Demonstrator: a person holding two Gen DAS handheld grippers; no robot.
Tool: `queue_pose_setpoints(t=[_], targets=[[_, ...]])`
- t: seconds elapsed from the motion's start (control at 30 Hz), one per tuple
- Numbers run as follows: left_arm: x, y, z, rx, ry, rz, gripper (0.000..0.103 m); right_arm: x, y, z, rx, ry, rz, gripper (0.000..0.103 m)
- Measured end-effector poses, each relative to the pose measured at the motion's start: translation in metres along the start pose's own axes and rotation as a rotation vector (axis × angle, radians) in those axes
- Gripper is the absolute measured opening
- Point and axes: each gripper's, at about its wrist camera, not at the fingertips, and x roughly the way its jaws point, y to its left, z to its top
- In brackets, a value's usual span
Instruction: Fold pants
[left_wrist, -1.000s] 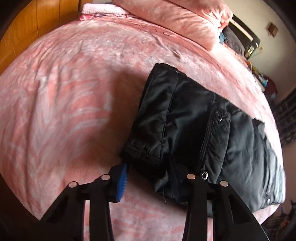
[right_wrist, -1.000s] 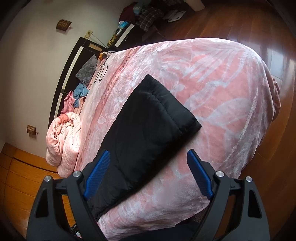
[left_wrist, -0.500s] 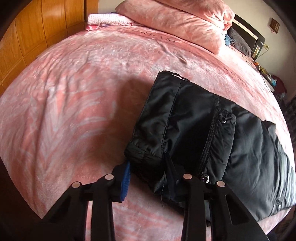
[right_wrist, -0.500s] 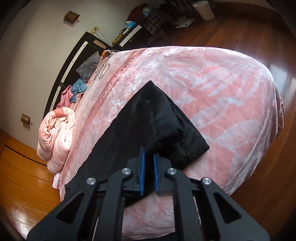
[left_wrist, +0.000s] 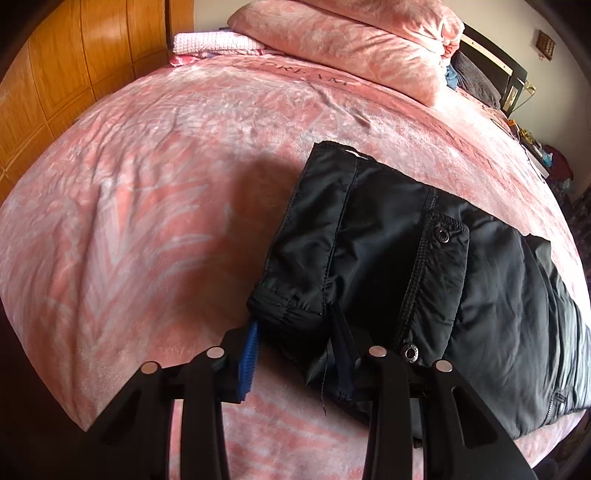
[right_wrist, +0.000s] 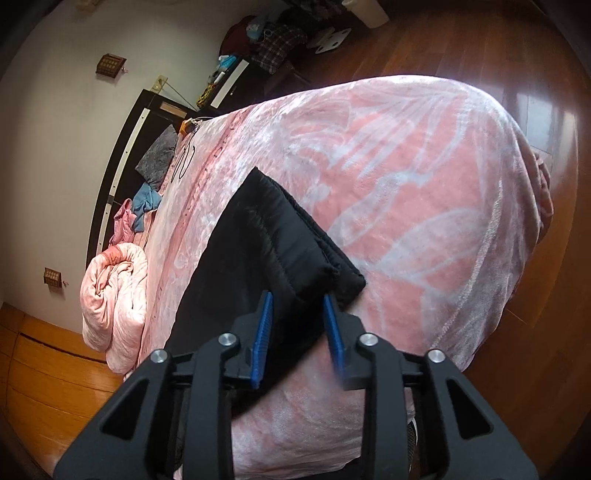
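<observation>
Black pants (left_wrist: 424, 280) lie flat on the pink blanket (left_wrist: 166, 184) of a bed, near the edge closest to the cameras, already folded lengthwise. The waist end, with two snap buttons and a pocket flap, shows in the left wrist view; the hem end (right_wrist: 295, 251), quilted and doubled, shows in the right wrist view.

The left gripper (left_wrist: 295, 350) is clamped on the waist corner: bunched black fabric fills the gap between its blue pad (left_wrist: 248, 363) and the far finger, which is buried in cloth. Its jaws have just widened a little, fabric between them throughout.

The right gripper (right_wrist: 297, 332) sits at the hem corner with its two blue pads (right_wrist: 263, 334) parted. Its jaws have just been opening after a full close. Black fabric lies between the pads, but the pads stand clear of it, so the cloth looks released.

A rolled pink quilt (right_wrist: 114, 302) rests at the head of the bed. Wooden floor (right_wrist: 509, 74) and a dark headboard (right_wrist: 122, 158) surround the bed; wood cabinet panels (left_wrist: 55, 74) stand beyond.
</observation>
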Motion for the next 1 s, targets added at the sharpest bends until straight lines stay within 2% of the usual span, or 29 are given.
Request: queue_pose_setpoints(t=[0.03, 0.1, 0.13, 0.17, 0.27, 0.43, 0.63, 0.87, 1.0], targets=[[-0.002, 0.001, -0.001, -0.006, -0.004, -0.005, 0.045, -0.005, 0.000, 0.001, 0.004, -0.008, 0.010, 0.045], [-0.009, 0.002, -0.004, -0.009, -0.024, -0.007, 0.072, -0.014, 0.000, 0.001, 0.021, -0.012, 0.034, 0.058], [-0.014, 0.002, -0.007, -0.010, -0.050, -0.011, 0.077, -0.016, 0.000, 0.002, 0.031, -0.008, 0.040, 0.067], [-0.020, 0.003, -0.009, -0.010, -0.073, -0.021, 0.082, -0.018, -0.001, 0.001, 0.042, -0.003, 0.051, 0.072], [-0.034, 0.007, -0.017, -0.036, -0.138, -0.076, 0.089, -0.016, -0.003, -0.003, 0.059, 0.001, 0.070, 0.072], [-0.035, 0.014, -0.019, -0.100, -0.139, -0.125, 0.091, -0.001, -0.007, -0.011, 0.103, 0.017, 0.106, 0.072], [-0.025, 0.012, -0.027, -0.133, -0.111, -0.121, 0.091, 0.022, -0.019, -0.015, 0.168, 0.008, 0.152, 0.072], [-0.014, 0.001, -0.033, -0.139, -0.099, -0.125, 0.091, 0.037, -0.012, -0.006, 0.160, -0.032, 0.258, 0.073], [-0.014, -0.002, -0.031, -0.154, -0.112, -0.120, 0.091, 0.048, -0.013, -0.008, 0.142, -0.049, 0.257, 0.068]])
